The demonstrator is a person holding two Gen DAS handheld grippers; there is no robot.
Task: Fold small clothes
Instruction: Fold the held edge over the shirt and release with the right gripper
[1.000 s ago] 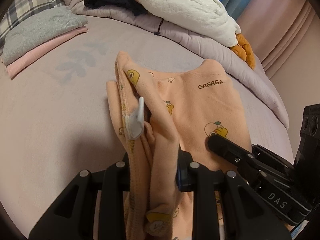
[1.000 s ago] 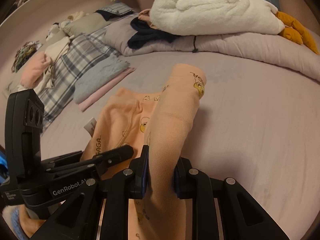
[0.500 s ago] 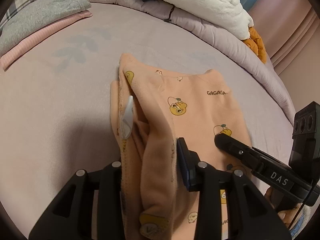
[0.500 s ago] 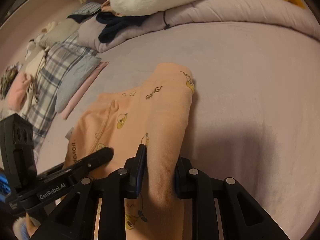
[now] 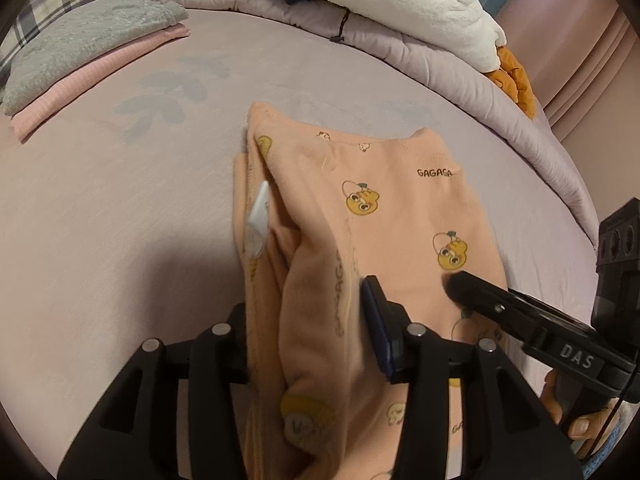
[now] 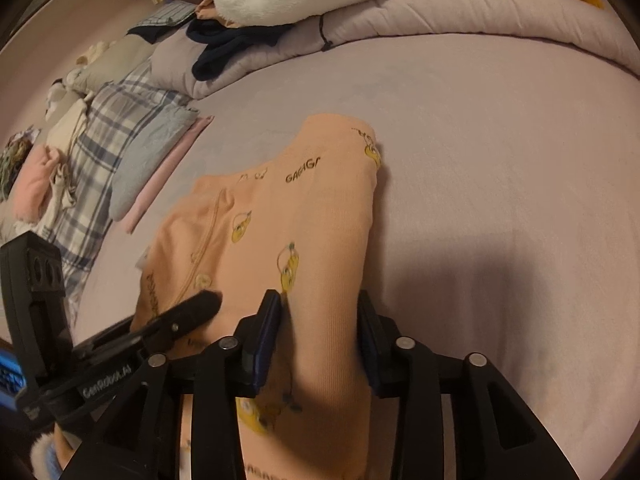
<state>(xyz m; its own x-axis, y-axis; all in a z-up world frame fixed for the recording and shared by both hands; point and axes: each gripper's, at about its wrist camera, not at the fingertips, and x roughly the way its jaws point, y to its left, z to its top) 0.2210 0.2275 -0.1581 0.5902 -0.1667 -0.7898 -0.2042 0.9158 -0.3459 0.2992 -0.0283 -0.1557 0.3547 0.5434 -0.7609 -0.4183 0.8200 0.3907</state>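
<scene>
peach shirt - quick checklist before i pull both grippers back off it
1. Peach shirt laid down on the bed sheet: ok.
2. Left gripper jaws have just been opening, fold of cloth between them, pads clear: cannot tell.
3. Right gripper jaws have just been opening, cloth between them, pads clear: cannot tell.
4. White tag tucked in: not ok, it sticks out.
5. Left edge layers aligned: not ok, a lower layer peeks out.
6. Folded stack clear of the shirt: ok.
</scene>
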